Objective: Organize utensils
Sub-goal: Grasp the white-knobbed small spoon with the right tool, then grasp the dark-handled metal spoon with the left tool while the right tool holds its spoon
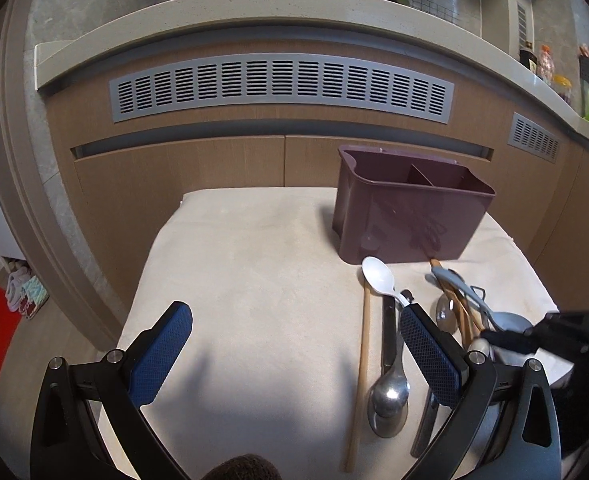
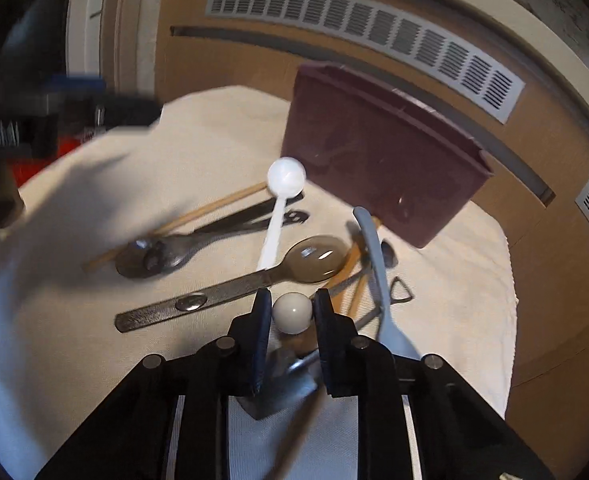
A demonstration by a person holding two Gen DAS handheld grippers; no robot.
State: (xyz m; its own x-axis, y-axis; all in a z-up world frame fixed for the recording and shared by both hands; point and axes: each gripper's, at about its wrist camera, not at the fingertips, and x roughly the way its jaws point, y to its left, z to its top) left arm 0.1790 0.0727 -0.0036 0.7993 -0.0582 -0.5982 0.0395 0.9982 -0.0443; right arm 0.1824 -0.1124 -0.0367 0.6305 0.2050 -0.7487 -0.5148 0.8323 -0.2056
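Right wrist view, right claw (image 2: pixel 292 314) angled down, nearly closed around white ball-ended utensil (image 2: pixel 292 312), left claw (image 1: pixel 294 344) wide open.

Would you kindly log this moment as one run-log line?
left gripper: open, empty | right gripper: jaws closed around white ball-ended utensil | holder: upright, looks empty

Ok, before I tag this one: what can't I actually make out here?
- Right wrist view: whether the right claw pads press the cream ball-ended utensil; its handle is hidden under the claw body.
- Right wrist view: the left claw is motion-blurred.
- Left wrist view: the maroon utensil holder interior is hidden by its front wall.
- Left wrist view: the right-hand utensil pile is partly covered by the left claw's finger.
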